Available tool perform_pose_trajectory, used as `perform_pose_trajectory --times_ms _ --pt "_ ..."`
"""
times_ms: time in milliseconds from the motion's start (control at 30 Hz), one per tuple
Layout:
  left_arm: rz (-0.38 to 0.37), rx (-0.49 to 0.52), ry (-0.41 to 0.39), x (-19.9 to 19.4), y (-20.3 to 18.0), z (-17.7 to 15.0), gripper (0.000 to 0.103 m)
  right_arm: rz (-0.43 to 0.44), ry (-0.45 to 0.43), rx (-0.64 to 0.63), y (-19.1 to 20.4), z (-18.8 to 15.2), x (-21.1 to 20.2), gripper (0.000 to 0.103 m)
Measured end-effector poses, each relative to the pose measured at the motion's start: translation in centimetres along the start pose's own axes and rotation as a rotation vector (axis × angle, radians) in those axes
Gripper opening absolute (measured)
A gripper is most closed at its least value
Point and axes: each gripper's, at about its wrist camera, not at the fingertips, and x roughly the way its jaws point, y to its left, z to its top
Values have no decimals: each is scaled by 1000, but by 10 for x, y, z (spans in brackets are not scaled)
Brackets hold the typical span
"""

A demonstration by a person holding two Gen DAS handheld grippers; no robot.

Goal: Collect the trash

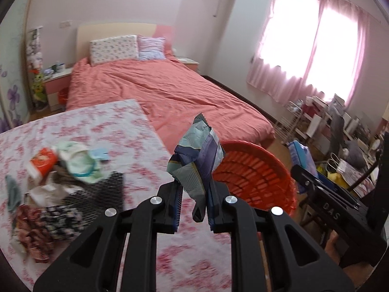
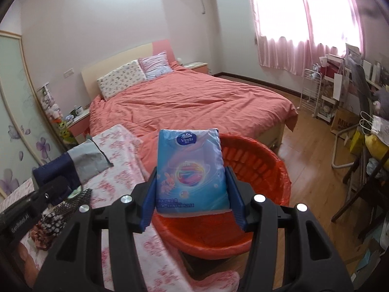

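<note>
My left gripper (image 1: 193, 206) is shut on a crumpled blue and teal wrapper (image 1: 197, 160), held just left of the red basket (image 1: 257, 172). The same wrapper (image 2: 85, 160) shows at the left of the right wrist view, above the floral table. My right gripper (image 2: 192, 203) is shut on a blue tissue pack (image 2: 190, 168), which hangs over the red basket (image 2: 257, 170) lined with a red bag. A pile of more trash (image 1: 53, 172) lies on the floral tablecloth (image 1: 102, 131) to the left, with an orange carton, pale wrappers and patterned scraps.
A bed with a coral cover (image 1: 165, 90) stands behind the table. At the right sit a cluttered desk and chair (image 2: 364, 131) on a wooden floor (image 2: 313, 141). Pink curtains (image 1: 311, 48) cover the window. The other gripper's black body (image 1: 340, 209) is at the right edge.
</note>
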Motion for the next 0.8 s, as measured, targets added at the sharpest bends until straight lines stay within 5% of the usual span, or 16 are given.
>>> perform_pose_trajectory --times_ms 433,600,800 --pt "-67 84 118 70 -63 -1 19 -21 17 87 -53 19 54 54" --pt "-40 94 169 79 -63 -10 50 -12 48 116 -63 15 73 66" --pt "31 98 186 70 -50 -18 61 -39 50 98 -63 2 70 76"
